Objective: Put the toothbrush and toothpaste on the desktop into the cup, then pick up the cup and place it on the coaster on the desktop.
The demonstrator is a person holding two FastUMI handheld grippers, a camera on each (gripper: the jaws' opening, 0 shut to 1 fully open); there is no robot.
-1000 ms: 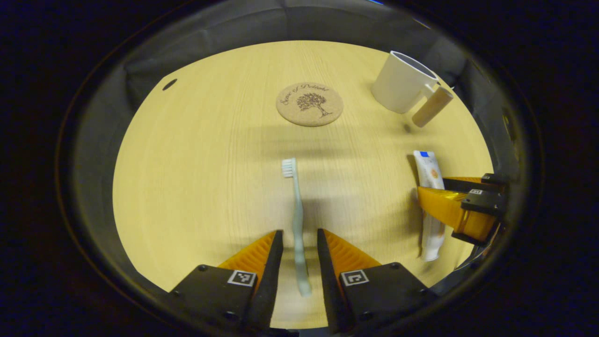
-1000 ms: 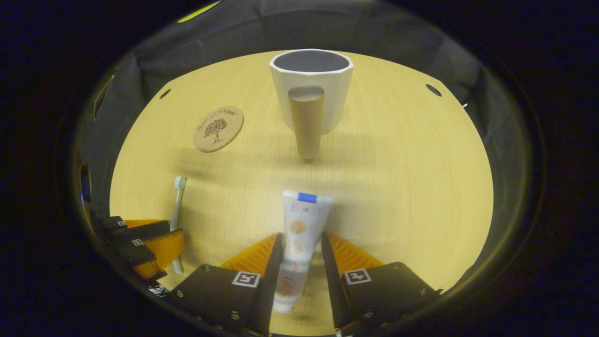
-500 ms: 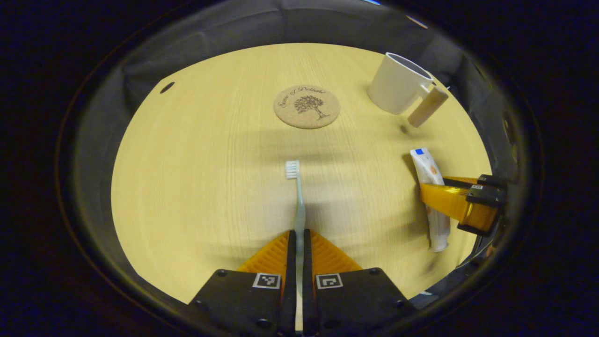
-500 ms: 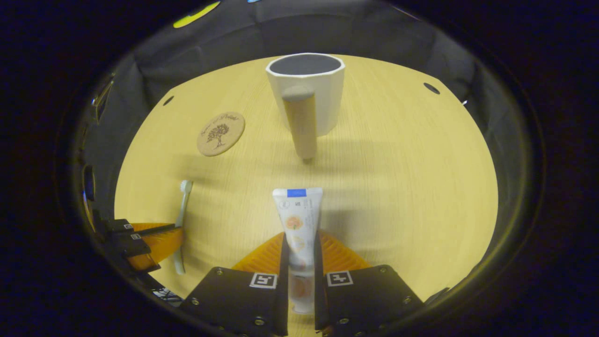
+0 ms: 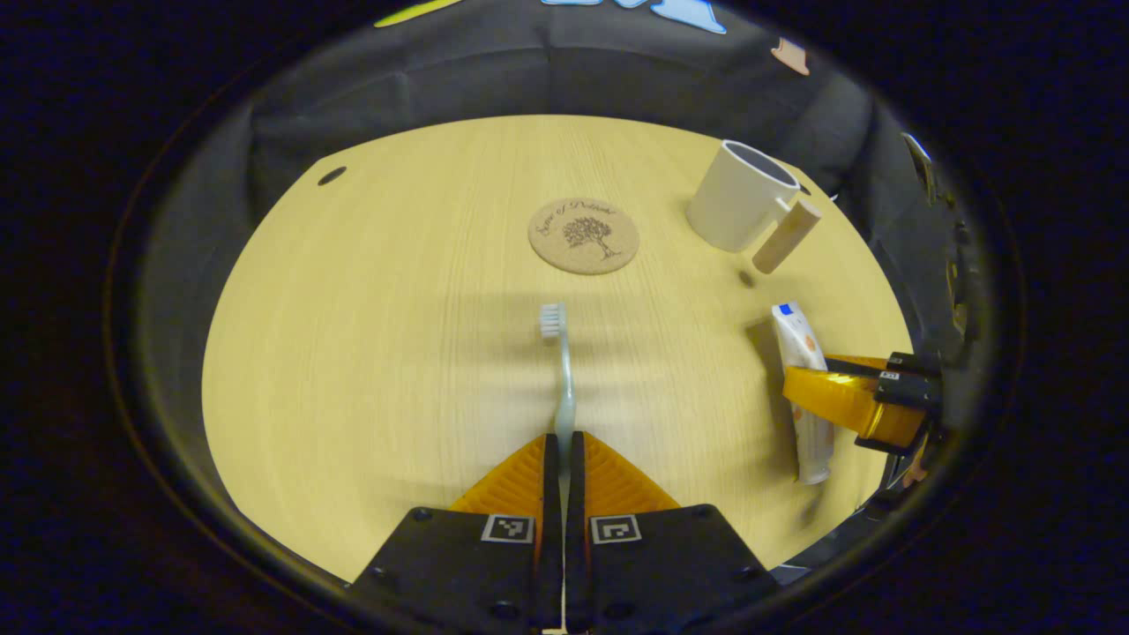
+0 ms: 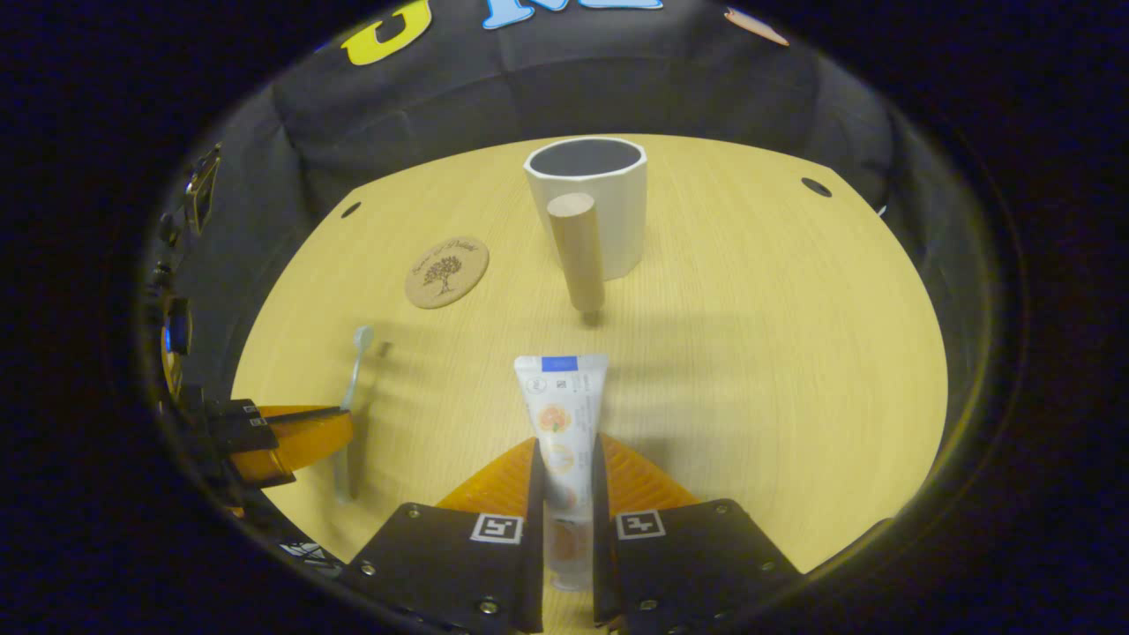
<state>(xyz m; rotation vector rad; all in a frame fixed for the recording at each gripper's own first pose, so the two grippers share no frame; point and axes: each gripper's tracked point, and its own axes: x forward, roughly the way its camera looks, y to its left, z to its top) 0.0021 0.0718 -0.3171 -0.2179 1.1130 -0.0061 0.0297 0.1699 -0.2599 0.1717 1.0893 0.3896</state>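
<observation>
Overhead, pale wooden desktop (image 5: 370, 353), black-walled.

In the left gripper view, the lower handle of the toothbrush (image 5: 563, 388) is hidden between the closed fingers of the left gripper (image 5: 563, 445), and the middle of the toothpaste (image 5: 801, 388) is covered by the right gripper (image 5: 847, 401). In the right gripper view, the cap end of the toothpaste is partly hidden between the right gripper's fingers (image 6: 520, 494). The lettering on the coaster (image 6: 446, 272) is too small to read, and the cup (image 6: 589, 203) interior is too dark to make out.
</observation>
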